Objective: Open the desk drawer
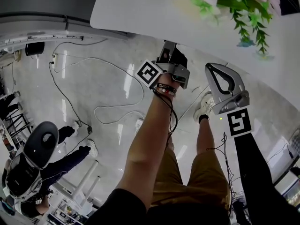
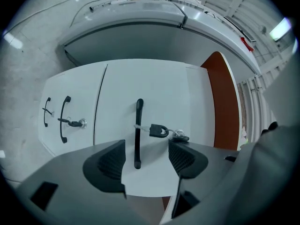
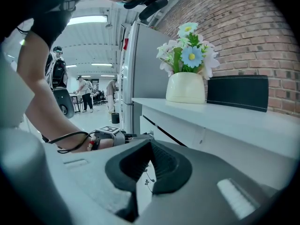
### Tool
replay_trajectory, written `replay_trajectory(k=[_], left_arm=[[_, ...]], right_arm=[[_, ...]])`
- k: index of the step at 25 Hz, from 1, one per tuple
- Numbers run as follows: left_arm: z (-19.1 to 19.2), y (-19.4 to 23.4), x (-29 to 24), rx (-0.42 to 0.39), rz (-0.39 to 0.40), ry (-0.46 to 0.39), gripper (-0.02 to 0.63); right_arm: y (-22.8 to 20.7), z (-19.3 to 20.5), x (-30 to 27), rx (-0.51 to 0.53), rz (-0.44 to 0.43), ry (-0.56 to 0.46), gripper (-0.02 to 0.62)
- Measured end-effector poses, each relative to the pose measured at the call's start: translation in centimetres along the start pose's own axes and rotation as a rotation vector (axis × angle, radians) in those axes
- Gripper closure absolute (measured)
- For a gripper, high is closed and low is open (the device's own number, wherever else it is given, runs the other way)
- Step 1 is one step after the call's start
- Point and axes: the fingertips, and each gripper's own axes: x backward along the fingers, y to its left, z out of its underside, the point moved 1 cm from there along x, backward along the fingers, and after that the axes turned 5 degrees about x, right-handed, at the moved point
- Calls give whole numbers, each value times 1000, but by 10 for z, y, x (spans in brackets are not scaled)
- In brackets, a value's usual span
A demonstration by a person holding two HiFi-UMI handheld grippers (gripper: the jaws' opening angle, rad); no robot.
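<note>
Under the white desk top [image 1: 140,13], at the white flat drawer front [image 2: 154,88]: left gripper [image 2: 146,159] pointed square at it, jaws partly apart, holding nothing. Framed between the 2 pads: slim black bar handle [image 2: 138,125], clear of both. Just beside handle, on its right in the view: small black-headed key [image 2: 158,131] in lock. Well apart on neighbouring panel to the left: another black handle [image 2: 63,119]. Off to the side by desk edge: right gripper [image 3: 150,162], jaws closed together, empty.
</note>
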Motion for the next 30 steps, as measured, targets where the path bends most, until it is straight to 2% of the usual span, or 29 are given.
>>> replay_trajectory(k=[4, 9, 11, 12, 13, 18, 21, 26, 30], left_arm=[[1, -7, -2, 7, 35, -1, 382], [1, -7, -3, -11, 35, 14, 406], [1, -2, -2, -18, 3, 20, 428], [0, 4, -1, -26, -30, 20, 485], [-2, 9, 0, -32, -60, 19, 582], [-3, 12, 0, -21, -82, 21, 584], [-4, 20, 2, -64, -115, 47, 584], [-4, 19, 1, -164, -122, 100, 575], [-2, 20, 1, -170, -127, 103, 574]], right_arm=[[2, 0, -1, -10, -2, -5, 595], [4, 1, -5, -10, -7, -4, 595], [4, 1, -6, -6, -6, -6, 595], [4, 0, -6, -6, -5, -6, 595], [3, 0, -7, -7, -4, -4, 595], [0, -1, -7, -15, 5, 0, 595], [-4, 2, -5, -16, 11, 3, 595], [-11, 8, -1, -23, 30, 15, 595], [-14, 6, 0, -13, 35, 15, 595]])
